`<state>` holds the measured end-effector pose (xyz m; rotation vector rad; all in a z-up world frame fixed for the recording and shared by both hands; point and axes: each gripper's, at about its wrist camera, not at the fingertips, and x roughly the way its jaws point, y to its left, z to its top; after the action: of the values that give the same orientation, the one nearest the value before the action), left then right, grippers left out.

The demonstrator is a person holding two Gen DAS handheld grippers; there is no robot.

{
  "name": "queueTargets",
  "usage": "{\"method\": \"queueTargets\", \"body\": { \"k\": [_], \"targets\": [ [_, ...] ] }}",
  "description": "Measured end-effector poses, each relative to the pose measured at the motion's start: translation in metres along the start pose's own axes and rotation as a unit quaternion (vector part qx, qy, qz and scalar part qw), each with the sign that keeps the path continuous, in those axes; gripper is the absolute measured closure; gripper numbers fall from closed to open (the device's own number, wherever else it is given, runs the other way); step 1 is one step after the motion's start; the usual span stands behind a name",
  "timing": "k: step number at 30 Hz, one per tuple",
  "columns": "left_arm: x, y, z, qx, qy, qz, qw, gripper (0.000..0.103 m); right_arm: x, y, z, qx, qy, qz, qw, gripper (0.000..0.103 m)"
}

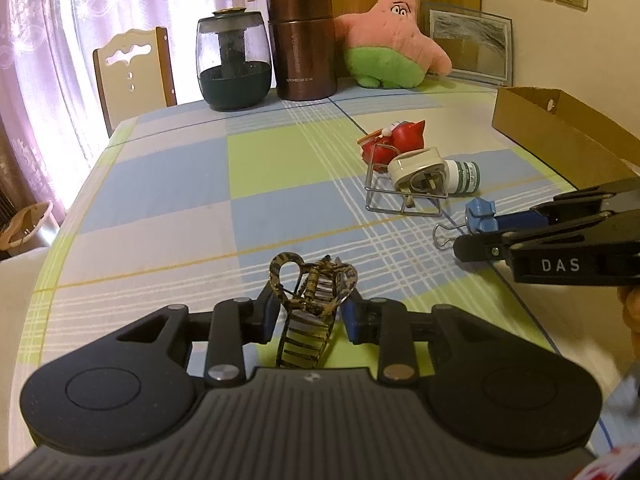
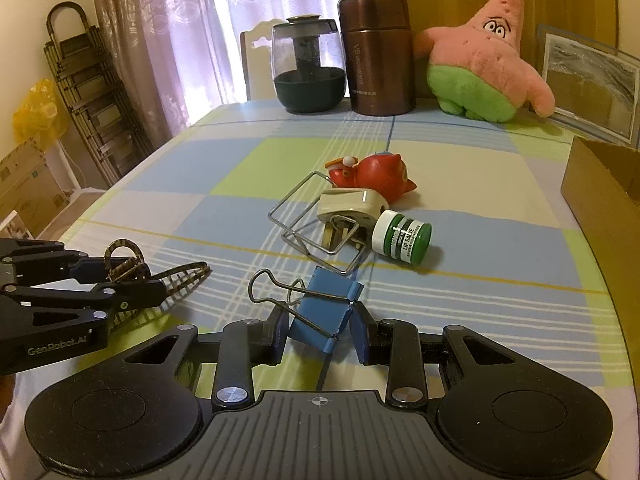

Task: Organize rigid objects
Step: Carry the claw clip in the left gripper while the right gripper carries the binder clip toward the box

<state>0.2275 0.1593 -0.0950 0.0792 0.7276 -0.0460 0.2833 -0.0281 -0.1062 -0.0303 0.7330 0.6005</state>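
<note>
Fingers (image 1: 267, 312) of the left gripper (image 1: 308, 316) sit narrow around a tortoiseshell plastic hair claw (image 1: 308, 312), pads touching both its sides, low over the checked tablecloth of the table (image 1: 168, 184). Over on the right gripper (image 2: 320, 326), the blue-padded fingers (image 2: 359, 330) close on a blue metal binder clip (image 2: 320, 320) with wire handles; from here I cannot tell whether it has left the cloth.

Seen from the left wrist, the brown cardboard box (image 1: 560, 132) stands at about two o'clock, well apart from the claw, and it looks like the place these things belong. To carry well, I would lift each piece straight up before swinging, keep the squeeze steady since the claw's curved shell could slip, and let one hand go first so the two tools do not meet over the box.

More remains between them at twelve o'clock: a red toy figure (image 2: 368, 176), a cream wall plug (image 2: 352, 208), a bent wire stand (image 2: 316, 224) and a small green-lidded jar of lip salve (image 2: 402, 236), all touching or just beside one another.

Only the right wrist view shows the claw's teeth reaching past the left tool; only the left view shows the box's open interior.
</note>
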Motion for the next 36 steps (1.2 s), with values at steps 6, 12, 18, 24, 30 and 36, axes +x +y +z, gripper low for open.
{"method": "queueTargets", "body": {
  "k": [6,12,18,24,30,36],
  "targets": [
    [0.001,0.003,0.001,-0.020,-0.002,-0.005,0.9998,0.076,-0.001,0.000,0.001,0.000,0.000,0.001,1.000,0.073],
    [0.000,0.004,0.002,-0.053,0.003,-0.019,0.9984,0.080,-0.007,-0.002,0.002,0.003,0.001,-0.002,1.000,0.073],
    [-0.010,-0.008,0.004,-0.065,0.006,-0.031,0.9974,0.081,-0.022,-0.006,0.001,0.005,0.000,-0.008,1.000,0.073],
    [-0.025,-0.020,0.004,-0.082,0.002,-0.045,0.9956,0.081,-0.047,-0.015,0.000,0.011,-0.006,-0.018,1.000,0.073],
    [-0.046,-0.034,0.003,-0.088,0.000,-0.032,0.9956,0.081,-0.078,-0.023,-0.006,0.017,-0.009,-0.029,0.999,0.073],
    [-0.074,-0.057,0.004,-0.101,-0.013,-0.037,0.9941,0.081,-0.113,-0.026,-0.014,0.025,-0.014,-0.035,0.999,0.073]
  ]
}}
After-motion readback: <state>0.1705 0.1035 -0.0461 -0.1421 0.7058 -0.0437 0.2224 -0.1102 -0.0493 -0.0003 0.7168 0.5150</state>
